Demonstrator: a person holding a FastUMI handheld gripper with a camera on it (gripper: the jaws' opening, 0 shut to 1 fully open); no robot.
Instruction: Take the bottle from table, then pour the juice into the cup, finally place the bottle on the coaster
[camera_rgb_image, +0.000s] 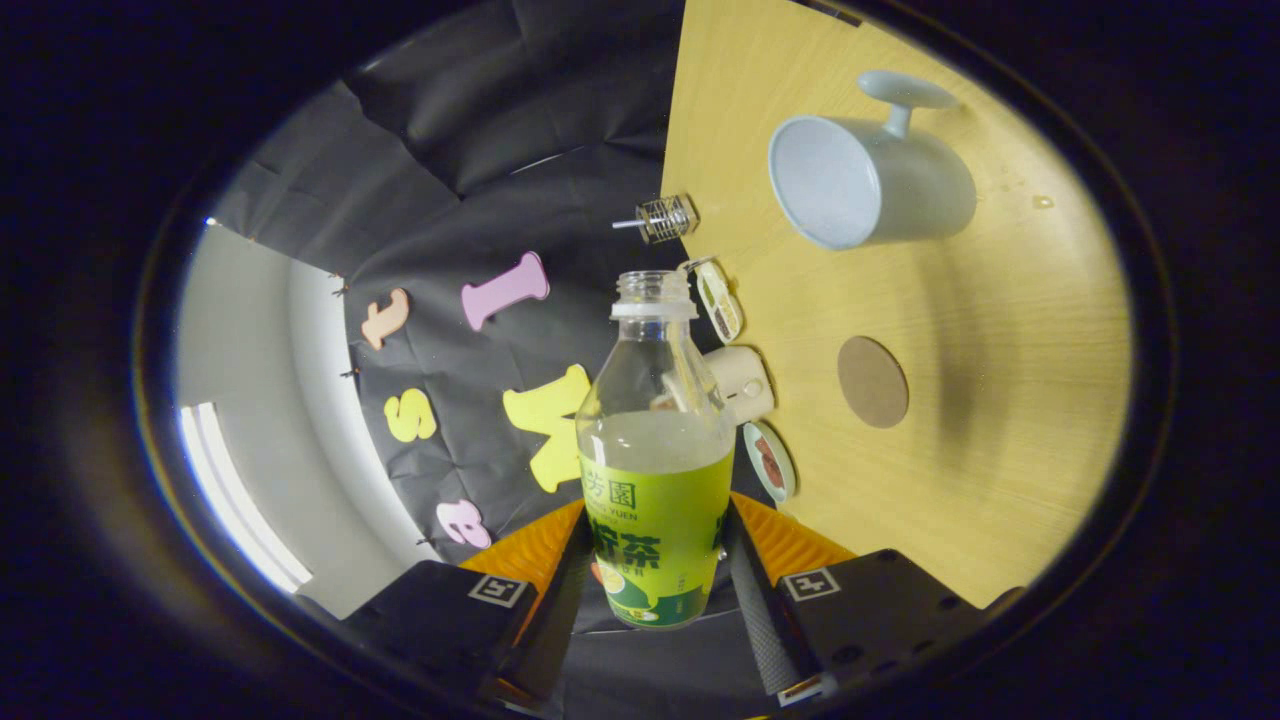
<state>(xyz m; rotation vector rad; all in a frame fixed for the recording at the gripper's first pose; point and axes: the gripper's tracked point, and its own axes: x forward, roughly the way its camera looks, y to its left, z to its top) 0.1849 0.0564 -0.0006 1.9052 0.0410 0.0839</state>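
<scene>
We have the clear plastic bottle with the green label (655, 470) pinched between both fingers of the gripper (655, 590), bottom centre of the frame. The jaws press on the label from either side, and the bottle's base hangs free with nothing under it. So step one, taking it off the table, looks done.

The whole view is rolled hard: the light wooden tabletop (1000, 480) stands on edge along the right half of the frame. We read that as the bottle tipped well over. It is uncapped, neck at frame centre, with pale liquid filling roughly the lower half.

The pale blue mug with a handle (870, 180) sits upper right, well apart from the bottle mouth. Its inside looks empty as far as we can tell. No stream of juice shows between bottle and mug. So the pour is either just starting or not begun; we can't tell which.

The round brown coaster (872, 381) lies bare on the table, right of centre, between mug and gripper. Placing the bottle there is still to do.

Clutter at the table's edge near the bottle: a small wire-wrapped glass item (665, 217), a cream cup (745, 385), two small dishes (720, 300).

Left: pour, then set down.
</scene>
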